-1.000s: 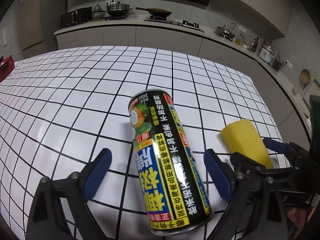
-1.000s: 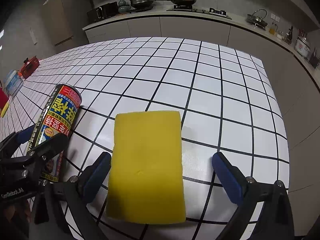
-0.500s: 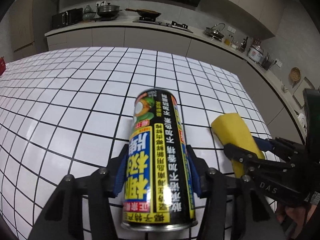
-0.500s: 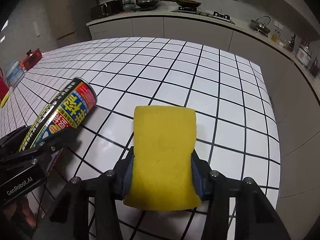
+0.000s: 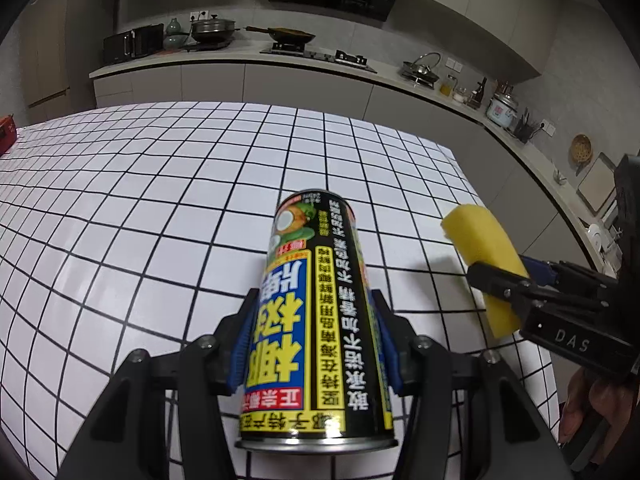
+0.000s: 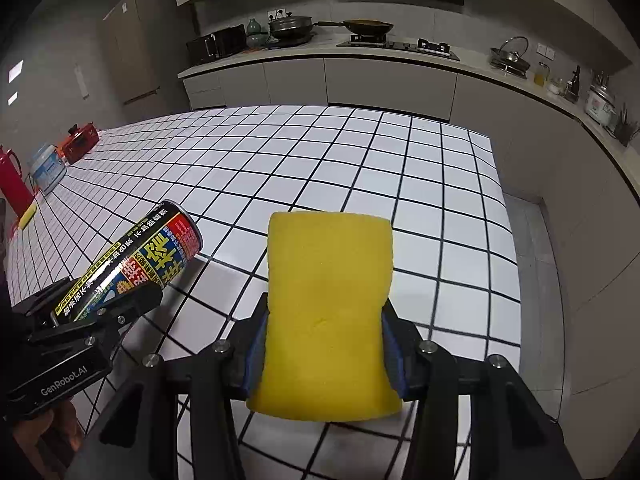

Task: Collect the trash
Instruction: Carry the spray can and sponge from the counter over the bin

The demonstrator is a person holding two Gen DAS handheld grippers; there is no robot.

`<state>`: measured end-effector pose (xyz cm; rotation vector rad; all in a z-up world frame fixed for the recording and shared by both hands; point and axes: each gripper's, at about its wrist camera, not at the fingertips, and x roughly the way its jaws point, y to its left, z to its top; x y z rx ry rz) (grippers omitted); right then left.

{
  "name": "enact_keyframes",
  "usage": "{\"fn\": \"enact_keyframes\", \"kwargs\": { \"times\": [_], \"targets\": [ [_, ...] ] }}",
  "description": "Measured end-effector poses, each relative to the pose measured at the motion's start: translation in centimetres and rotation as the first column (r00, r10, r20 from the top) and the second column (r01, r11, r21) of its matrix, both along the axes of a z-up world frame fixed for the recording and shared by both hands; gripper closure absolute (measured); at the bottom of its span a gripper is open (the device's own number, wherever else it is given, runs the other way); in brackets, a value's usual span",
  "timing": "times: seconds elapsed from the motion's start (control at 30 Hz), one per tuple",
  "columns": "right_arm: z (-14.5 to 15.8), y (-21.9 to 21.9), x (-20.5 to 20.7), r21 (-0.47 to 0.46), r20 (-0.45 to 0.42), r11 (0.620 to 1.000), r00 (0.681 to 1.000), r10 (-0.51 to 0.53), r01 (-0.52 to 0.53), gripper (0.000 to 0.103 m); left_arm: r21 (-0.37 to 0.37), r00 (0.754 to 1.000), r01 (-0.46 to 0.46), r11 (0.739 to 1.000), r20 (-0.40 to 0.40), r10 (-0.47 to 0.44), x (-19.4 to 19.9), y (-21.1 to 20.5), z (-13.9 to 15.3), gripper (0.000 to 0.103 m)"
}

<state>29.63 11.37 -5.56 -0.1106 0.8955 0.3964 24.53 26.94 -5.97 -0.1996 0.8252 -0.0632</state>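
My left gripper (image 5: 312,344) is shut on a black, yellow and blue drink can (image 5: 316,320) and holds it tilted above the white tiled table (image 5: 140,208). The can also shows in the right wrist view (image 6: 132,268), at the left. My right gripper (image 6: 324,344) is shut on a yellow sponge (image 6: 328,312), lifted off the table. In the left wrist view the sponge (image 5: 484,256) shows at the right, held in the right gripper (image 5: 516,280).
At the table's far left stand a red jug (image 6: 10,184), a white and blue tub (image 6: 48,168) and a red box (image 6: 80,142). The table's right edge (image 6: 504,216) drops to the floor. Kitchen counters with pots (image 6: 290,28) run behind.
Both grippers closed from open, the left on the can and the right on the sponge. Both objects have since been lifted off the table and the views have tilted up.
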Motion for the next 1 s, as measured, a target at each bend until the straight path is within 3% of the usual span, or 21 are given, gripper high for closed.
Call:
{"fn": "enact_keyframes", "kwargs": {
  "times": [0.4, 1.0],
  "targets": [
    [1.5, -6.6, -3.4, 0.009, 0.030, 0.998, 0.998, -0.058, 0.058, 0.052, 0.012, 0.996, 0.067, 0.998, 0.065, -0.067, -2.2, -5.3, 2.5, 0.049],
    [3.5, -20.7, -8.8, 0.023, 0.068, 0.980, 0.978, -0.198, 0.197, 0.052, 0.013, 0.974, 0.197, 0.980, 0.107, -0.197, -5.5, -16.8, 4.3, 0.049]
  ]
}}
